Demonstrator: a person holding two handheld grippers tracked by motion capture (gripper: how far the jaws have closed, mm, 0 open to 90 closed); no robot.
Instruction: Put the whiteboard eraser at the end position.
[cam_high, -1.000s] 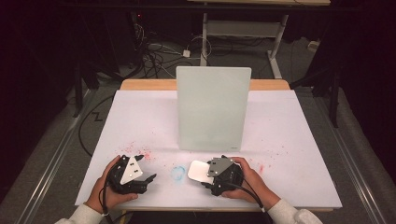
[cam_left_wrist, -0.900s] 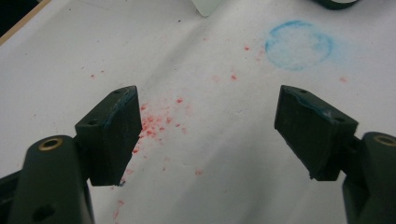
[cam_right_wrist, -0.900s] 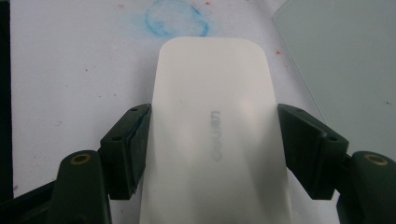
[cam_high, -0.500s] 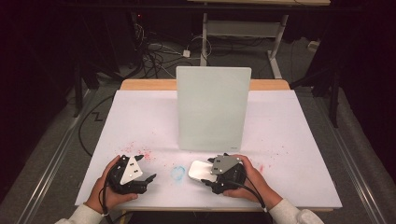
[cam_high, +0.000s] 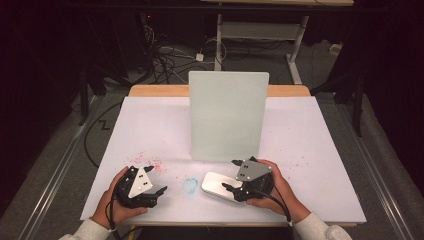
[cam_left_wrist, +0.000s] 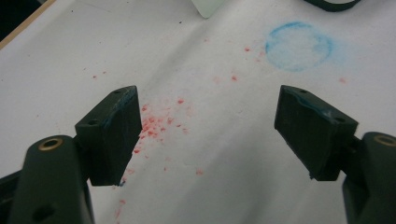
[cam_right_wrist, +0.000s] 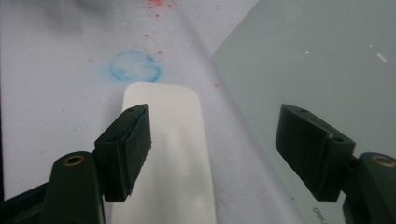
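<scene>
Left gripper (cam_high: 159, 192): jaws spread wide, held low in the left hand (cam_high: 114, 200).
Right gripper (cam_high: 228, 189): jaws apart, seemingly gripping nothing.

Wide open white table cover (cam_high: 320, 150) on both flanks, room to sweep left and right. Dead centre, blocked: tall pale upright panel (cam_high: 227, 115) standing across the middle, cutting off the straight path to the far side; passable around either edge only. Just in front of it, lying flat, a white rounded slab (cam_high: 217, 184), low obstacle between the right gripper (cam_high: 231, 191) and the blue chalk ring (cam_high: 190, 185). In the right gripper view, jaws spread wide over the slab's near end, panel face close on the right. Ahead of the left gripper (cam_high: 159, 192), jaws parted, bare surface, just red specks (cam_left_wrist: 156, 123), free run toward the ring.
</scene>
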